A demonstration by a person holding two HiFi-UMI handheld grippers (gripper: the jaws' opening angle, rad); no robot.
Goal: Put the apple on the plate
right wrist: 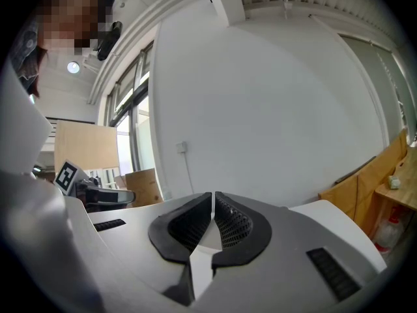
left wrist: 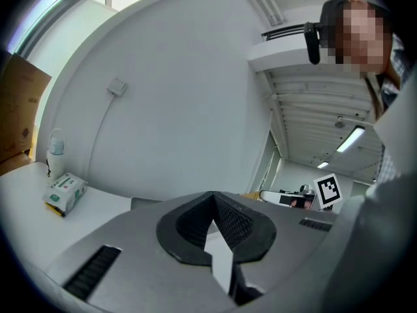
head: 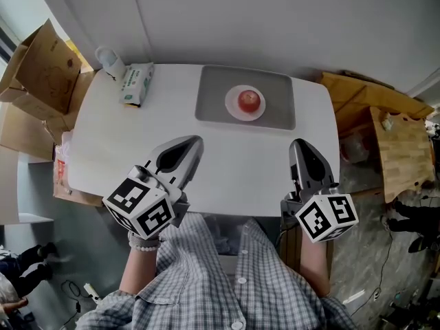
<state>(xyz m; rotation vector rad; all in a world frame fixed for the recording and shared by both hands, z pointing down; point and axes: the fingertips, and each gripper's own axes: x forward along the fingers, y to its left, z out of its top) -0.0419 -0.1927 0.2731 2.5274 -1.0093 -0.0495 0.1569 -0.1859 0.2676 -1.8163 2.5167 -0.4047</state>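
Observation:
A red apple [head: 249,100] sits on a small white plate [head: 232,108], which rests on a grey tray [head: 213,102] at the far middle of the white table [head: 117,150]. My left gripper [head: 198,141] hovers over the table's near left part, well short of the tray, its jaws pressed together with nothing between them [left wrist: 214,194]. My right gripper [head: 297,143] is over the near right part, also shut and empty [right wrist: 213,194]. Neither gripper view shows the apple; each gripper's own body hides the table ahead.
A green-and-white tissue pack [head: 136,83] and a white bottle [head: 110,62] stand at the table's far left corner. Cardboard boxes [head: 38,67] are on the floor to the left, wooden furniture [head: 392,143] to the right. A white wall is behind the table.

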